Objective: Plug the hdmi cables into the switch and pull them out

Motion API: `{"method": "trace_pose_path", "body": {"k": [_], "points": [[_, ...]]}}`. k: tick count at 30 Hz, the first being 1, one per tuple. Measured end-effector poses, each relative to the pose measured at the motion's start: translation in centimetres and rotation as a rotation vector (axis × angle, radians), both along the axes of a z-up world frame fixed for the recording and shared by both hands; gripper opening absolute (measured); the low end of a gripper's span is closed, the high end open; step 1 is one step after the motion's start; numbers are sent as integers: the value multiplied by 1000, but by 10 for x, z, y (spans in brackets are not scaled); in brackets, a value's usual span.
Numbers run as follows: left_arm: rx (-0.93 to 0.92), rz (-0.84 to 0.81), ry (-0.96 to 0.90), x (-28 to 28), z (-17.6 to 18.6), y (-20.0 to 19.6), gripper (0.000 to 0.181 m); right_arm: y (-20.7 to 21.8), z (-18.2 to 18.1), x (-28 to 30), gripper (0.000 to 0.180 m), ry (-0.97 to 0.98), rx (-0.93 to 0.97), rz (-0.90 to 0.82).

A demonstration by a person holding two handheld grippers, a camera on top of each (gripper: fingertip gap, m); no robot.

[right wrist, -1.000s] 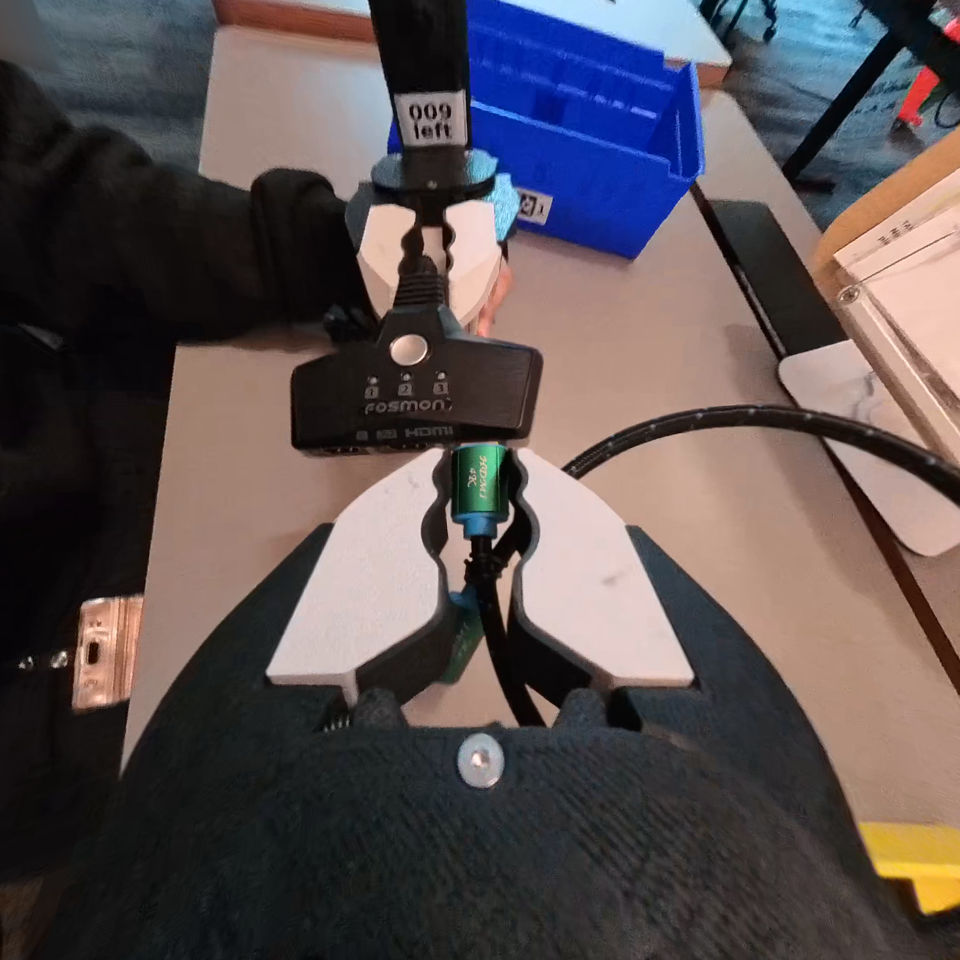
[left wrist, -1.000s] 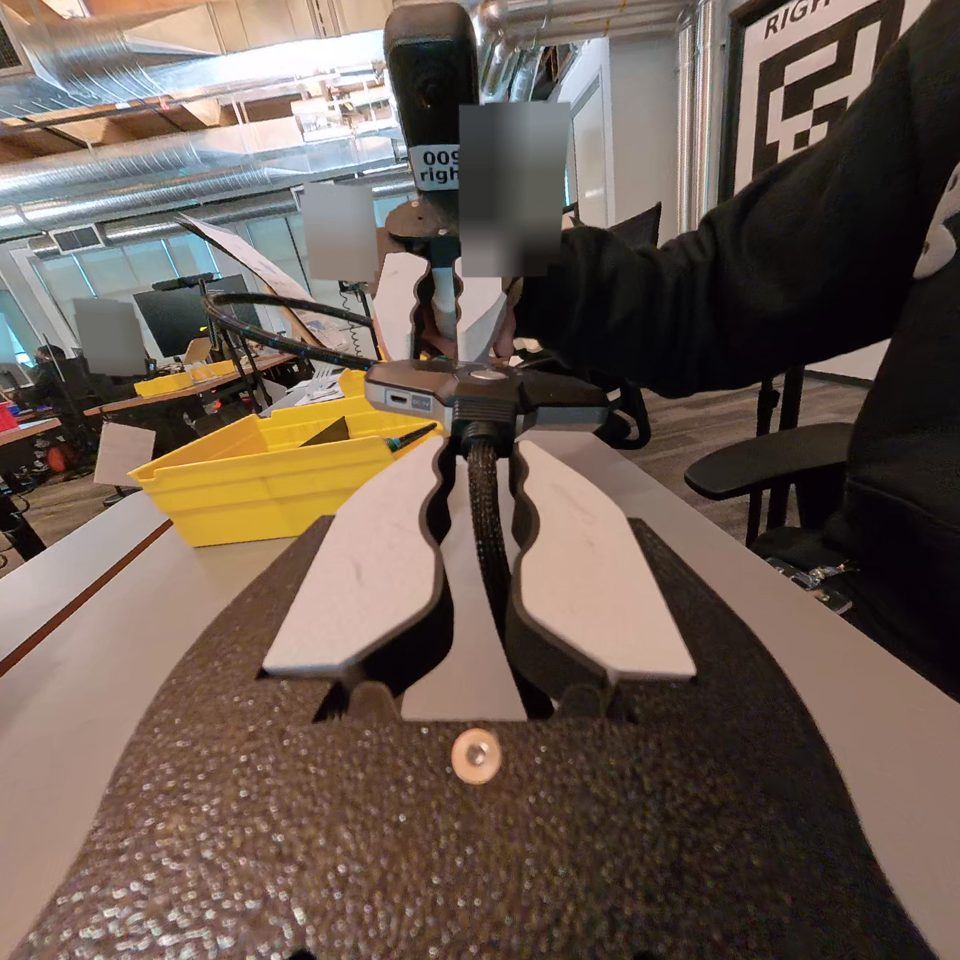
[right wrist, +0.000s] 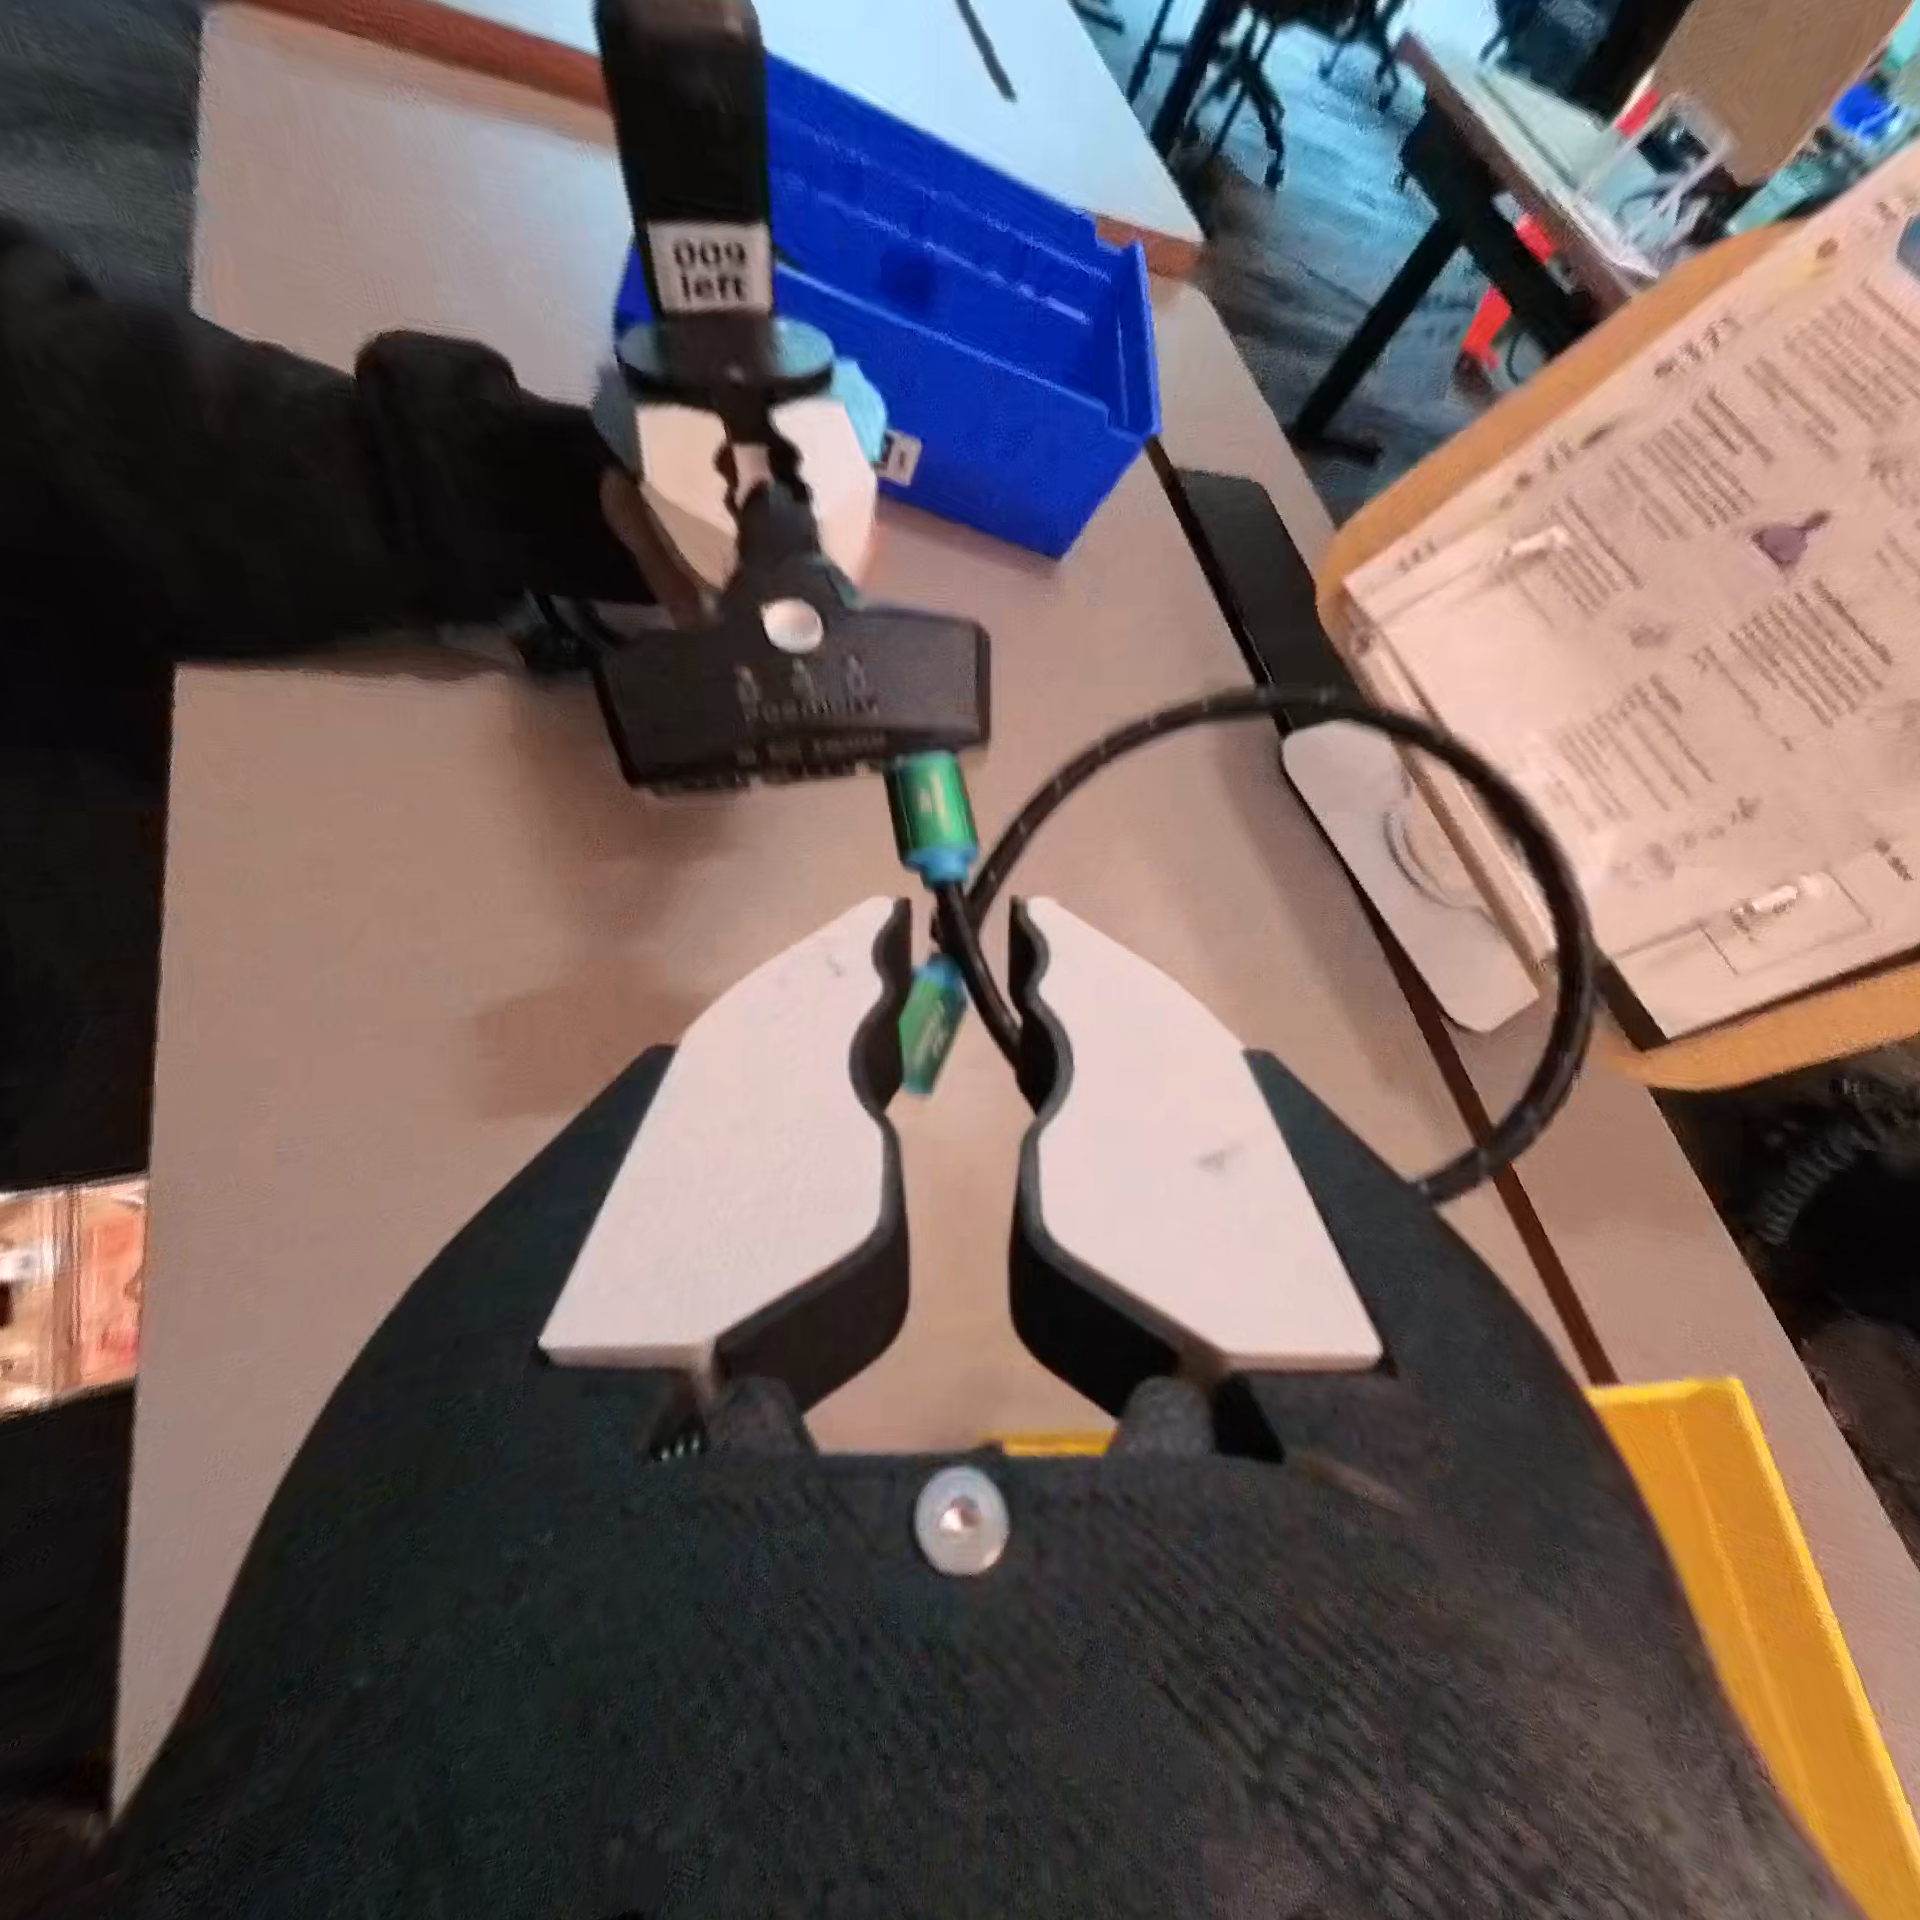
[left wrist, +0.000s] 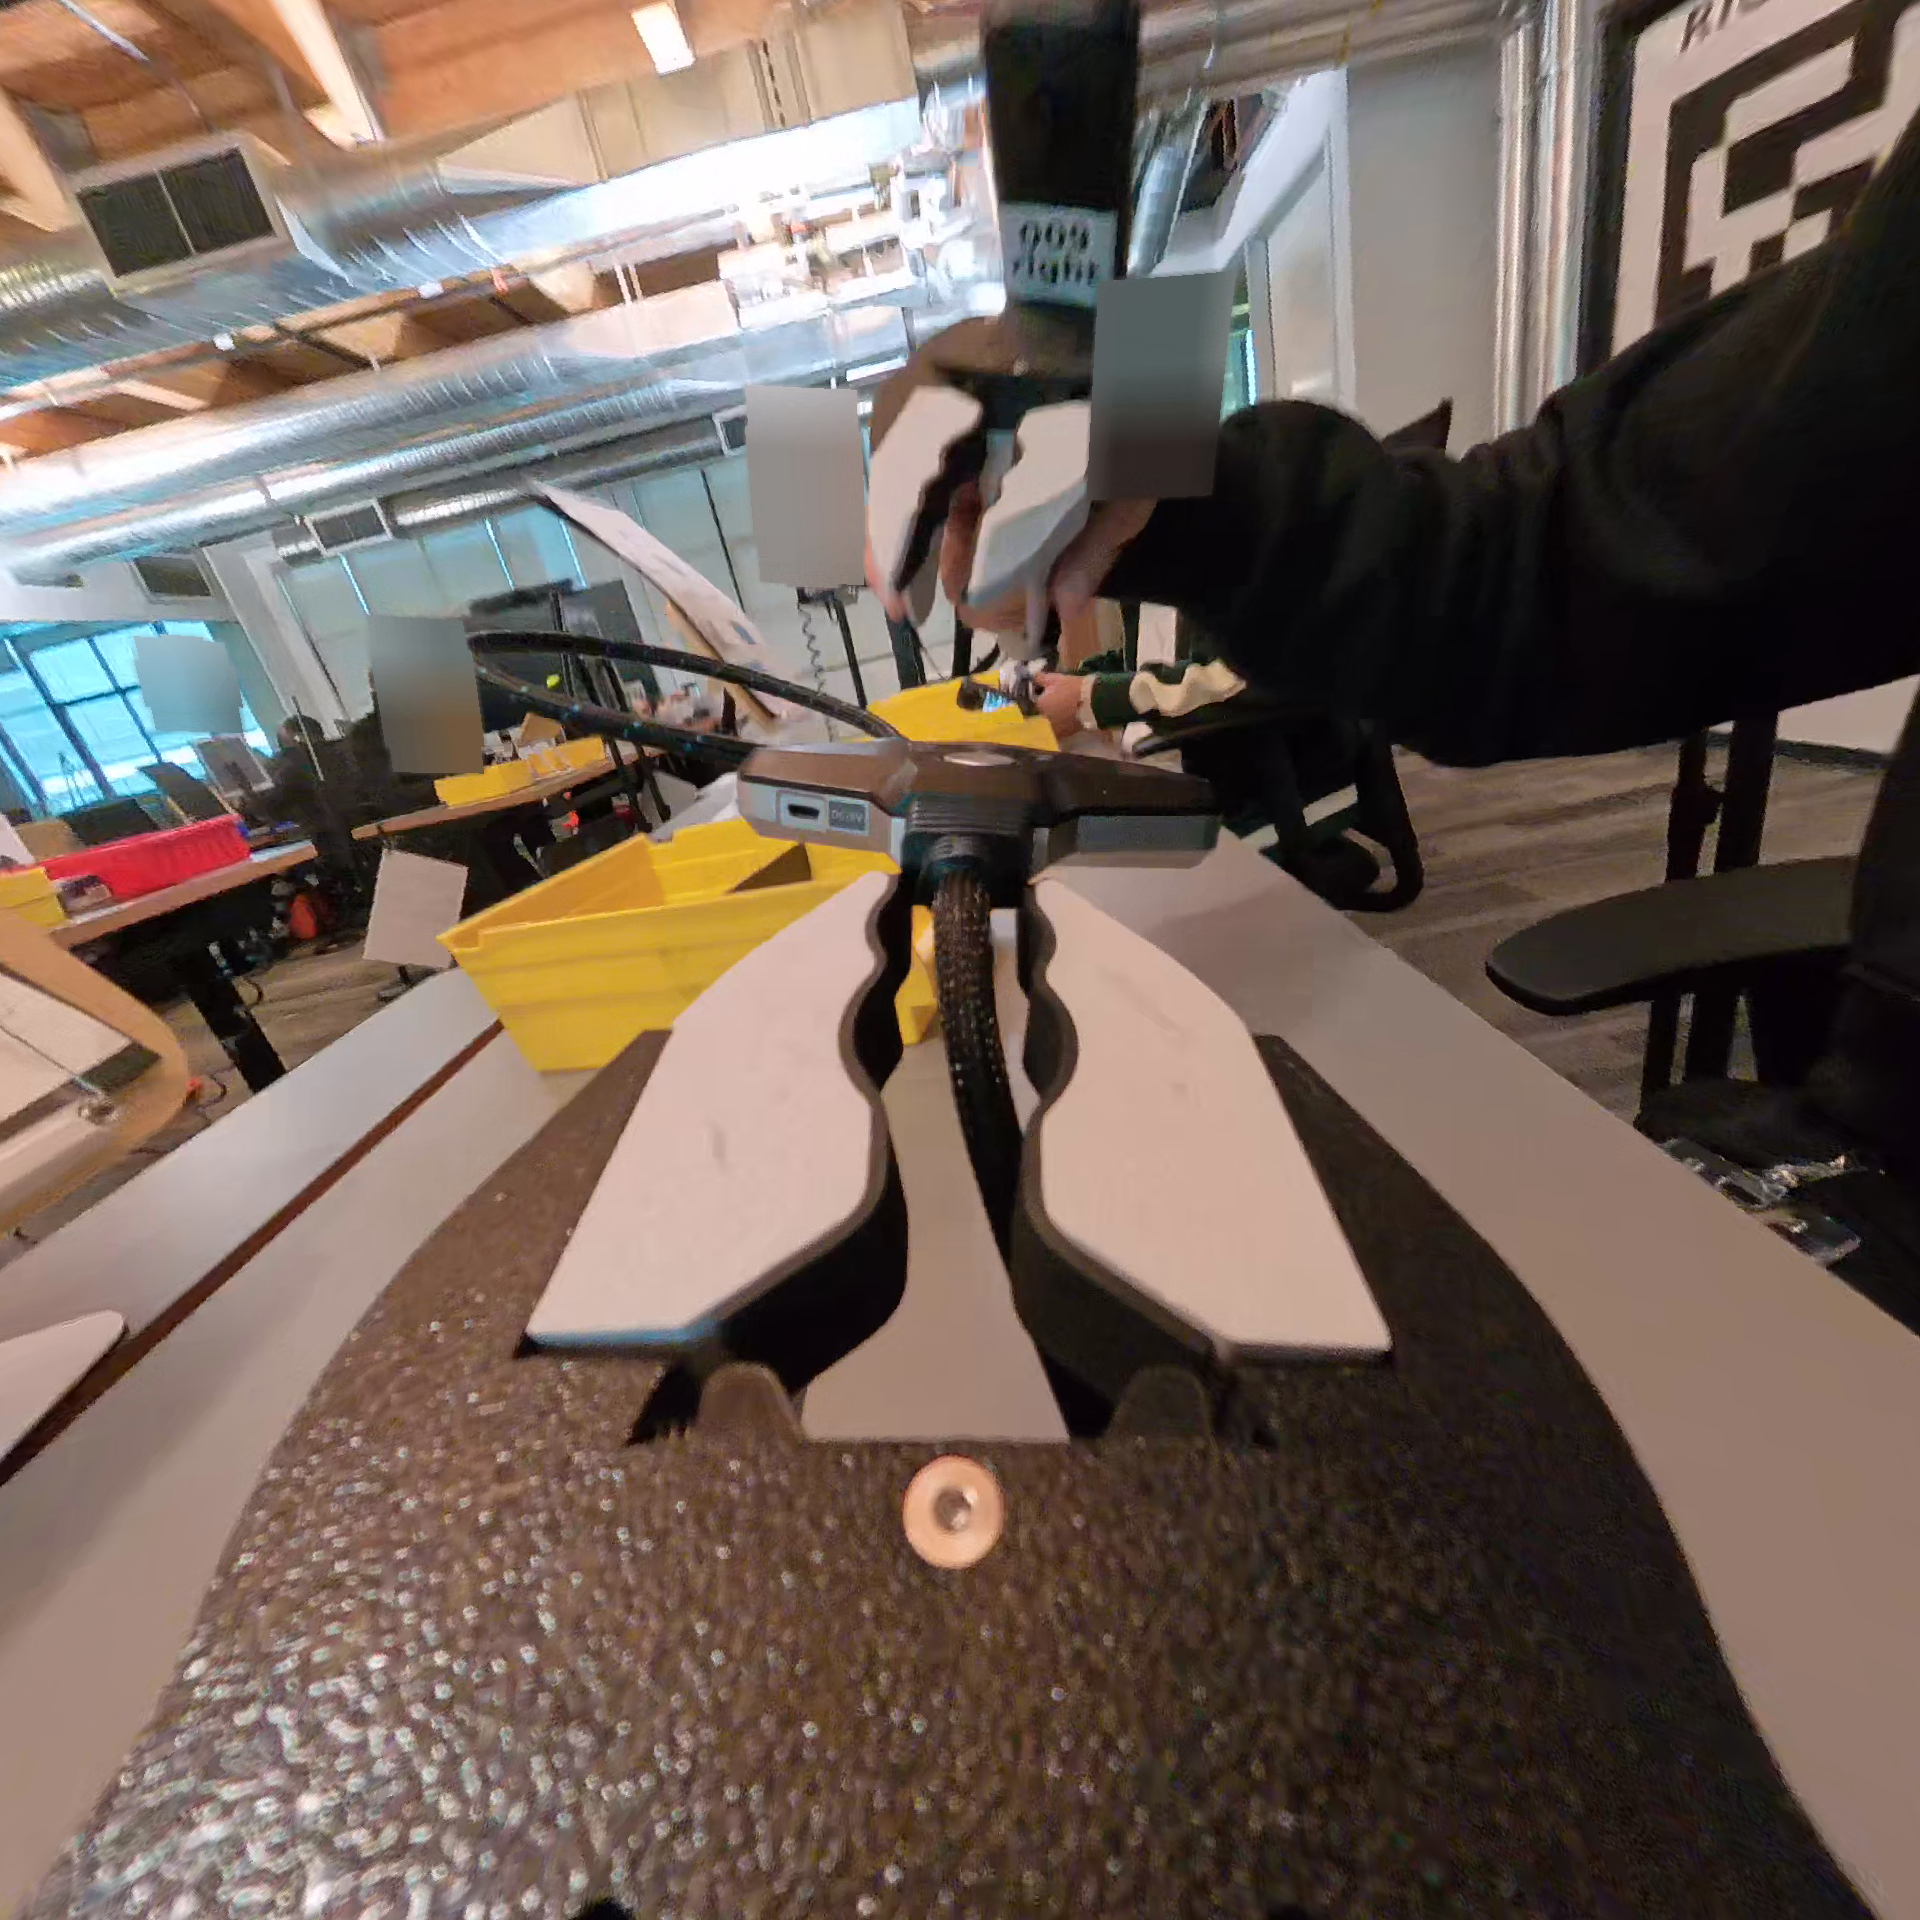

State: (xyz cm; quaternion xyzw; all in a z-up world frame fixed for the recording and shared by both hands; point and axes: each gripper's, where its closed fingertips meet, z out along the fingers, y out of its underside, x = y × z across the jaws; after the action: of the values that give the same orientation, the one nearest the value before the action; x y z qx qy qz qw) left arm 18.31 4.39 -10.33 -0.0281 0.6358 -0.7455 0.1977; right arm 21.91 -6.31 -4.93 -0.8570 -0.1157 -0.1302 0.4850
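The left claw (left wrist: 961, 894) is closed around the thick braided pigtail cable (left wrist: 971, 1029) just behind the black HDMI switch (left wrist: 966, 795), and holds the switch raised off the grey bench (left wrist: 1351, 997); in the right wrist view the same claw (right wrist: 756, 488) shows far off, gripping the cable at the back of the switch (right wrist: 800, 691), which tilts a little with its port face turned toward the camera. A green HDMI plug (right wrist: 928, 810) sits in the rightmost port on that face, and its thin black braided cable (right wrist: 1455, 748) runs back between the fingers of the right claw (right wrist: 961, 914), then loops out toward the right edge of the bench. The right claw stands parted, with a clear gap on each side of the cable, gripping nothing. A second green plug (right wrist: 930, 1023) lies on the bench under the gap, close to the left finger. A blue bin (right wrist: 977, 343) stands at the far end of the bench behind the switch, a yellow bin (right wrist: 1766, 1558) at the near right corner, and a board with printed sheets (right wrist: 1683, 582) just off the right edge. In the left wrist view the right claw (left wrist: 961, 597) hangs above the switch, its fingers apart.
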Motion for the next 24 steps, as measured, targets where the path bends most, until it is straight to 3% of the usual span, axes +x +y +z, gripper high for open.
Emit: {"method": "trace_pose_path", "body": {"k": [3,7,16,24], "points": [[30,10,25,3,-10,-2,20,20,-14,-15,37,-27,-35,37],[11,-30,20,-2,-10,-7,19,41,-54,-11,44,51,-109,15],[25,-57,6,-7,-10,-10,19,45,-66,-5,22,148,-58,60],[16,-57,2,-7,-9,-10,19,47,-60,-5,21,224,-23,72]]}}
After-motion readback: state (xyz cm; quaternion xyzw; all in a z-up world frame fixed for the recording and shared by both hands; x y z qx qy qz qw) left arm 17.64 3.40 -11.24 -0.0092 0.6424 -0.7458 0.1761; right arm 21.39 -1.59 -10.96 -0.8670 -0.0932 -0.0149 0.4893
